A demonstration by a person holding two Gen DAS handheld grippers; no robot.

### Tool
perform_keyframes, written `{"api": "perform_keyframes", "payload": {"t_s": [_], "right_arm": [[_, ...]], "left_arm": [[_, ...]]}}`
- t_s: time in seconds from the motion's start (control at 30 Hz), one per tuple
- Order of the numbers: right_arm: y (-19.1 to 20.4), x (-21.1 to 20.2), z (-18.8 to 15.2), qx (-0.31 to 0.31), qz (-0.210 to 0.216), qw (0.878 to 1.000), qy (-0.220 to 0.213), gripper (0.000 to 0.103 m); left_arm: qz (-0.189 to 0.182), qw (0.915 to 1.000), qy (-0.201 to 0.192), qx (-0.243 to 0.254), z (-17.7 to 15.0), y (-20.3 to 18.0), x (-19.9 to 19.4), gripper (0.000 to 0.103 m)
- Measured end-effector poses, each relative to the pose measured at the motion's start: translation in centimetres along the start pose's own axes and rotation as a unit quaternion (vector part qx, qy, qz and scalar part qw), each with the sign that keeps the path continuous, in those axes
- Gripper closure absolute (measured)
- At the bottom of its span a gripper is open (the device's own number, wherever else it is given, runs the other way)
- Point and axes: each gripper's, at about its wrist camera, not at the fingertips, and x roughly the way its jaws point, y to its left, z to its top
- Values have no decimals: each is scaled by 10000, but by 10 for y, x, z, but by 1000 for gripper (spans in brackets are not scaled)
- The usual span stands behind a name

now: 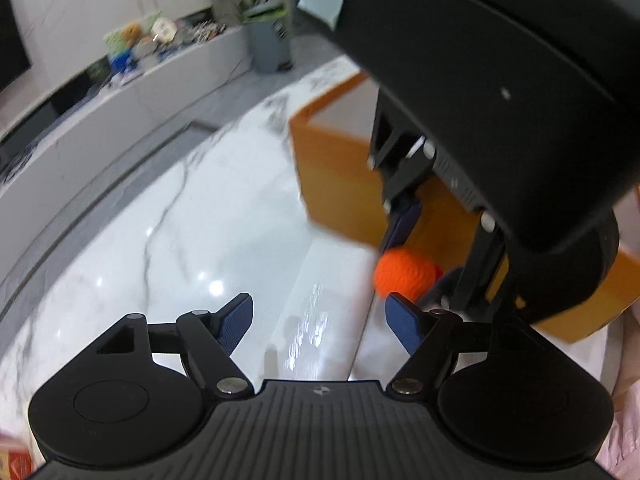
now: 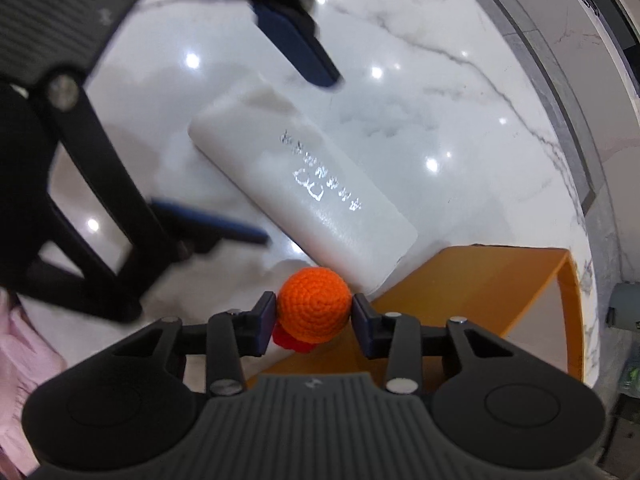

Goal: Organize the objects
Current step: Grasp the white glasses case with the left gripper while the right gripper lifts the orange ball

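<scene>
My right gripper (image 2: 314,308) is shut on an orange crocheted ball (image 2: 314,306), its pads pressing both sides. A red bit (image 2: 290,340) pokes out under the ball. In the left wrist view the same right gripper (image 1: 416,268) points steeply down with the ball (image 1: 404,276) at the near corner of an orange box (image 1: 332,184). A white soft pack (image 2: 304,184) with silver print lies flat on the marble table (image 2: 440,80), one end at the orange box (image 2: 480,280). My left gripper (image 1: 320,308) stands open over the pack (image 1: 316,328), a finger on either side, apart from it.
The box is open-topped with a pale floor. Beyond the table's curved edge are a grey floor, a long low white cabinet (image 1: 120,92) with toys on it and a grey plant pot (image 1: 268,40). Pink fabric (image 2: 24,360) lies at the near left.
</scene>
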Motion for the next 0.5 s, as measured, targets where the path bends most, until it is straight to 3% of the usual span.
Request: {"api": "perform_keyframes", "payload": {"t_s": [0.17,0.37,0.5], "right_arm": [[-11,-29,-10,121,159,9988,-442,60],[-32,-71,-25,635,445,9891,-1249,60],[-46,-93,-41,987,459,9796,-1691,60]], "left_arm": [[-196,9997,-128,30,3,11,-15,16],[31,9977,455,494,-5,3,9,16],[-57,9977,553,400,-4,4,30,16]]}}
